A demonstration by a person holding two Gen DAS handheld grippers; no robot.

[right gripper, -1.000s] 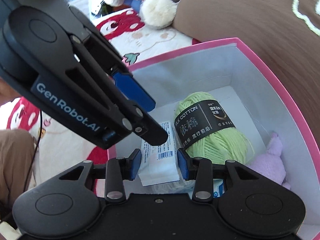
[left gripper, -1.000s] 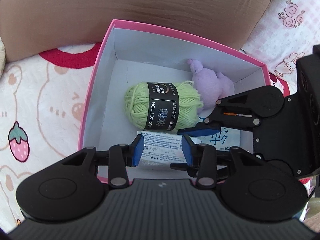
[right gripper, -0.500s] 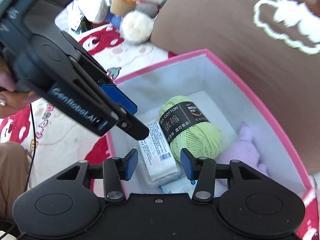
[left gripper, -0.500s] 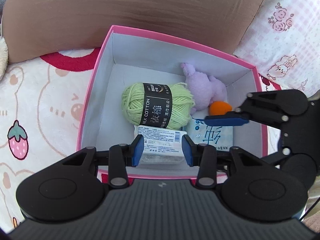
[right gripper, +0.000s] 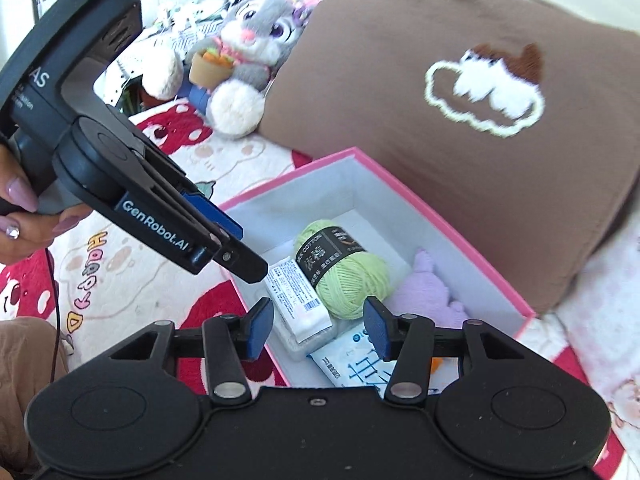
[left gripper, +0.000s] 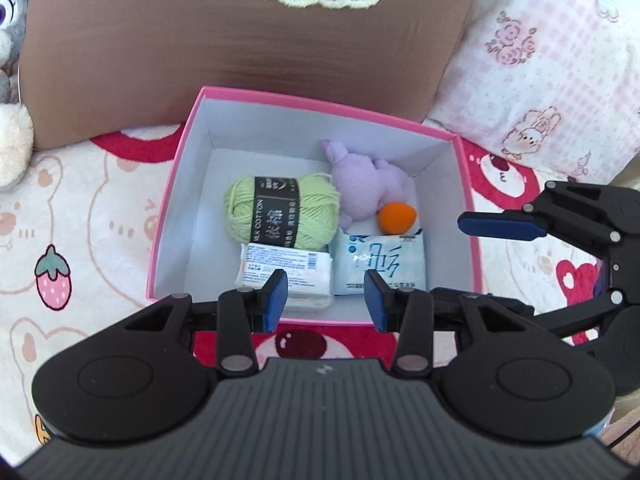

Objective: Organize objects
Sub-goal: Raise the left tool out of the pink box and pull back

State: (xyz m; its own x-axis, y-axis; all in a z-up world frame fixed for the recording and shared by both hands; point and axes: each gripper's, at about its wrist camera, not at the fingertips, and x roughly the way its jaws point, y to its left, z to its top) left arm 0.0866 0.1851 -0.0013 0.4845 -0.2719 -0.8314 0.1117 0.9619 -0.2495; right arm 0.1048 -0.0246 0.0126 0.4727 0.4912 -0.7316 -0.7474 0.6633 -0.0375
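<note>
Hovering over pink box [left gripper: 308, 322], right gripper [right gripper: 316, 332] jaws just been opening, nothing between; left gripper [left gripper: 324, 294] is also gaping empty. Yarn [left gripper: 280, 210], tissue packs, plush are sitting inside. Next: probably fetching another loose item.

Both cameras sit just behind their own 2 fingers and look steeply down from near the pink box [left gripper: 166, 204]. The left view faces it square from its near edge, with the brown cushion [left gripper: 240, 52] beyond. The right view looks in from the box's right corner, sharing the box, cushion and the left gripper [right gripper: 236, 248].
</note>
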